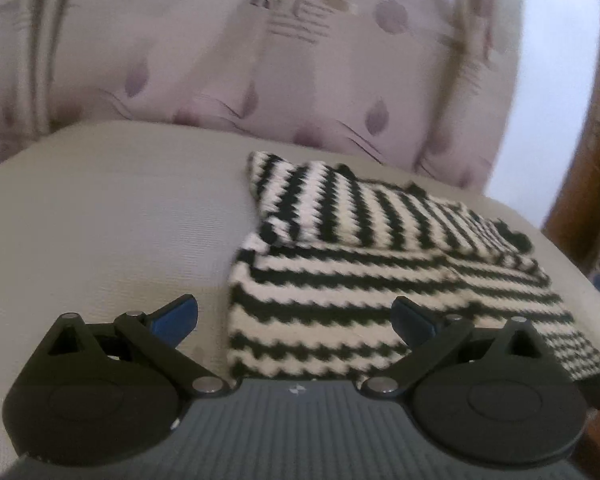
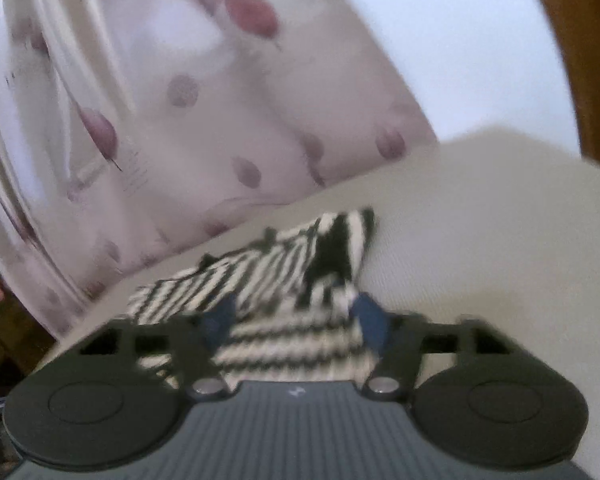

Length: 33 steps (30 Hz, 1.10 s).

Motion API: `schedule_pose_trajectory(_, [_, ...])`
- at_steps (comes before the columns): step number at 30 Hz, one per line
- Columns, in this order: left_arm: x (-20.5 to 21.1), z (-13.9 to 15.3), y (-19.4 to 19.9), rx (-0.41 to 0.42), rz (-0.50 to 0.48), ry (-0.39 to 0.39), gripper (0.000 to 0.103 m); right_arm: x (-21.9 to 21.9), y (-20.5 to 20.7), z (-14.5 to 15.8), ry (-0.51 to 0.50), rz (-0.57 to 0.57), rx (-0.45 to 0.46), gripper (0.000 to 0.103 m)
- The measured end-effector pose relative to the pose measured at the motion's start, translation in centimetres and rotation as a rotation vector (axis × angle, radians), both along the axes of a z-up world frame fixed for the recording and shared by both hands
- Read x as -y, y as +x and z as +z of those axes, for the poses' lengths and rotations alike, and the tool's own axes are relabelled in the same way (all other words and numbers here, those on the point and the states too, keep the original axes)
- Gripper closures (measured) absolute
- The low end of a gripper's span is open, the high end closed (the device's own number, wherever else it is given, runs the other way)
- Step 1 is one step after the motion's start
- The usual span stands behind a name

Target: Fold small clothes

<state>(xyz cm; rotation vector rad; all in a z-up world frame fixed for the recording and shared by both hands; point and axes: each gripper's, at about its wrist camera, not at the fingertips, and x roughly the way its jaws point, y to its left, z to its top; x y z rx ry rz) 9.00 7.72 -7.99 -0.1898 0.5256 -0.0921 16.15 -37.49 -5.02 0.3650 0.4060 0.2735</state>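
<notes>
The cushion (image 1: 100, 220) fills the lower half of both views, with the curtain (image 1: 260, 72) behind it toward 12 o'clock. On the cushion lies the knit (image 1: 340, 280), a black-and-white striped piece, running from the centre out to 3 o'clock in the left view and sitting at centre in the right view (image 2: 284, 304).

The fold looks partly done: an upper panel with stripes running up and down already lies across a lower panel with stripes running sideways, so at least one flap seems turned in. The bottom section toward 6 o'clock is still flat and single, and probably needs another fold.

The left gripper (image 1: 296, 320) is spread wide, grasping nothing, its tips astride the knit's near left edge. The right gripper (image 2: 296, 320) also stands parted, blue tips on either side of a raised bunch of knit; whether they touch it I cannot tell.

The right view is smeared, so stripes and edges run together. The knit's near hem hides under both gripper bodies, and what kind of garment it is stays unclear.
</notes>
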Motion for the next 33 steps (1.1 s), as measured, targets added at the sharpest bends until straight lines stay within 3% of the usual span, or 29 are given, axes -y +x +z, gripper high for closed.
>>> schedule_pose_trajectory(6, [-1.2,-0.6,1.5,0.036,0.043,-0.061,0.002,-0.9,11.5,0.3,-0.070,-0.027,-0.073,0.043])
schedule_pose_trajectory(11, [-1.1,-2.5,3.8,-0.040,0.046,-0.049,0.002,-2.8,16.9,-2.0,-0.149,0.010,-0.133,0.044])
schedule_pose_trajectory(12, [-1.0,-2.6,3.6,-0.024,0.037,-0.037,0.001,-3.2,17.1,-2.4,-0.159,0.040,-0.132,0.048])
schedule_pose_trajectory(14, [-1.1,-2.8,3.5,-0.019,0.022,-0.035,0.000,-4.3,17.4,-2.9,-0.218,0.081,-0.119,0.082])
schedule_pose_trajectory(15, [-1.2,-3.0,3.5,-0.015,0.019,-0.036,0.000,-4.8,17.2,-2.8,-0.250,0.071,-0.103,0.083])
schedule_pose_trajectory(18, [-1.5,-3.2,3.3,-0.003,0.015,-0.052,0.000,-4.9,16.0,-1.4,-0.225,0.046,0.025,0.086])
schedule_pose_trajectory(21, [-1.8,-3.4,3.0,0.009,0.013,-0.074,0.000,-4.0,15.6,0.1,-0.143,0.009,0.126,0.086])
schedule_pose_trajectory(22, [-1.8,-3.4,3.2,0.009,0.014,-0.074,0.000,-3.7,16.2,0.0,-0.137,0.005,0.109,0.086])
schedule_pose_trajectory(24, [-1.8,-3.4,3.1,0.011,0.013,-0.072,0.000,-3.0,18.5,-1.6,-0.138,-0.014,-0.024,0.083])
schedule_pose_trajectory(26, [-1.9,-3.4,3.1,0.012,0.013,-0.072,0.000,-1.7,19.5,-3.4,-0.064,-0.037,-0.126,0.083])
schedule_pose_trajectory(29, [-2.1,-3.4,3.0,0.016,0.014,-0.081,0.000,0.2,18.5,-3.1,0.033,-0.051,-0.074,0.083])
schedule_pose_trajectory(33, [-2.1,-3.4,2.9,0.018,0.016,-0.081,0.000,-0.2,18.0,-2.0,-0.016,-0.014,-0.046,0.083])
